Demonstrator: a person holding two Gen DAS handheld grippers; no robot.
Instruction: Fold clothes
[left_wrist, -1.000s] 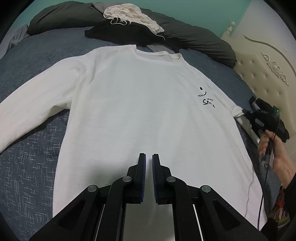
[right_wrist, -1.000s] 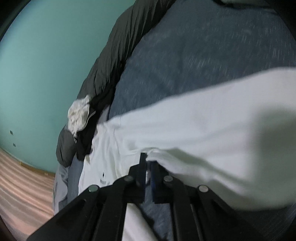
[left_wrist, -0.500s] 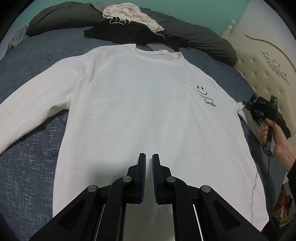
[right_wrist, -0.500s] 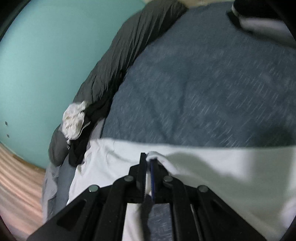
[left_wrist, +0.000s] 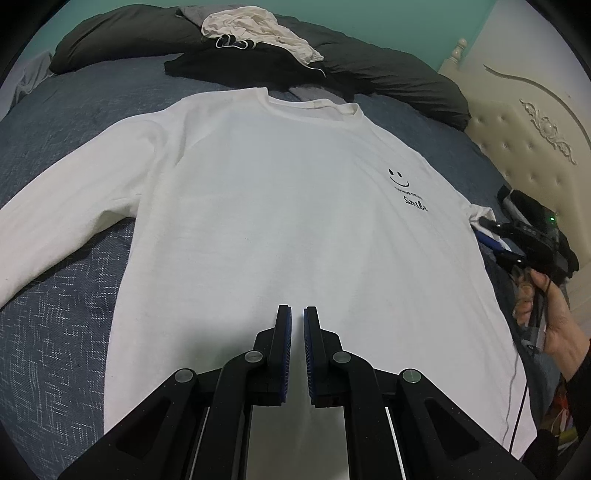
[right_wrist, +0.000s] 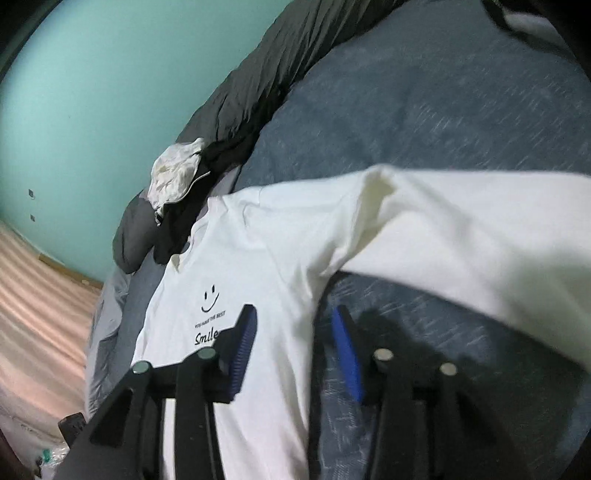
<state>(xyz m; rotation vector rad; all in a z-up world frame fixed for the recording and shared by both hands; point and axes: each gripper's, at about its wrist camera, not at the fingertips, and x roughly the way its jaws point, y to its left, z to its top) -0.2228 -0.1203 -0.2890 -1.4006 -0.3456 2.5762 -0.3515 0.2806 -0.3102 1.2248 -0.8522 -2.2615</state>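
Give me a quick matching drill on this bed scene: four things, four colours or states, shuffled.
Things:
1. shirt
2. bedspread
3. left gripper
4. right gripper

States:
A. blue-grey
B. jaws wide open
C. white, spread flat
D. jaws nearly closed, empty

Pairs: 1-C, 2-A, 3-D, 4-B

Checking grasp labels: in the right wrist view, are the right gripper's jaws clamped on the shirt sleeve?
No, the right gripper has its jaws spread wide apart above the white shirt, with no fabric pinched between them.
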